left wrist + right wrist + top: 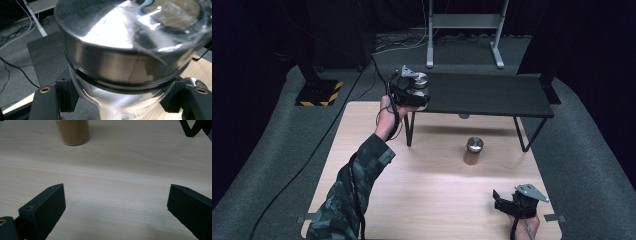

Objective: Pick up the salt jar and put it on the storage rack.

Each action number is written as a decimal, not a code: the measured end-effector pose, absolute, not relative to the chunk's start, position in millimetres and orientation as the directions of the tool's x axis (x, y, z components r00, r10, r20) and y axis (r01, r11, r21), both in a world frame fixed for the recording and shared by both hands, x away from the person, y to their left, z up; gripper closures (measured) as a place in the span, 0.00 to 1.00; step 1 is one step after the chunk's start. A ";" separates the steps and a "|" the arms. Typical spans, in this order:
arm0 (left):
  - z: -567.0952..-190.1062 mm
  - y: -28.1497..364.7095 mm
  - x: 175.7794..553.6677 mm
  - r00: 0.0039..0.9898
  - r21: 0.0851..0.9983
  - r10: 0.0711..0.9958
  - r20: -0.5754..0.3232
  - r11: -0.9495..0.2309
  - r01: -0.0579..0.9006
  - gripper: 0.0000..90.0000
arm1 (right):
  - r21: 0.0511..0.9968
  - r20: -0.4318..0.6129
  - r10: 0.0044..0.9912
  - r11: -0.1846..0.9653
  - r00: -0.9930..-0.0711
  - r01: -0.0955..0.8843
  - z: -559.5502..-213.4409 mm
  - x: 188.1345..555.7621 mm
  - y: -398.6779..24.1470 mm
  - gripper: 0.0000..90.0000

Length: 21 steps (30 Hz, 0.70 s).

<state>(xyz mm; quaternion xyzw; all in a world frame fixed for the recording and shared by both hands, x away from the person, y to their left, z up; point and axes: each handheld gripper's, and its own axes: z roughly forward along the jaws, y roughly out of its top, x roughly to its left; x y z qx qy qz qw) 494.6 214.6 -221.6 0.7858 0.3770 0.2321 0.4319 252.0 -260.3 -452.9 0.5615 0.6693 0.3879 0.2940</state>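
Left claw (416, 95) is raised at the left end of the low black shelf (492, 95), which stands on thin dark legs at the far side of the light wooden bench (427, 195). The claw is clamped on a clear glass jar with a wide silver metal lid (417, 87). In the left gripper view the jar (125, 62) sits between the two black jaws, one pressing on each side of the glass just under the lid's rim; the lid bulks large above the jaws and the jar body runs down between them. The jar is clear of the bench, held over the shelf's left end; whether its base touches the shelf top cannot be told.

Right claw (504, 202) rests low at the near right corner of the bench, jaws apart with bare wood between them.

A second jar with a silver lid and brown contents (473, 150) stands upright on the bench in front of the shelf, well apart from both claws. In the right gripper view it (73, 132) stands ahead of the open jaws, to the upper left.
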 end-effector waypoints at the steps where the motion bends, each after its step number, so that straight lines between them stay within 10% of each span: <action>1: -225.2 217.2 499.3 0.606 0.855 0.795 0.011 -0.322 0.406 0.34 | 0.849 0.042 0.979 0.069 -0.198 0.523 -453.0 252.0 -260.3 0.01; 21: -235.1 212.4 500.7 0.584 0.875 0.812 0.009 -0.288 0.388 0.34 | 0.849 0.039 0.980 0.071 -0.196 0.523 -452.9 251.8 -259.4 0.01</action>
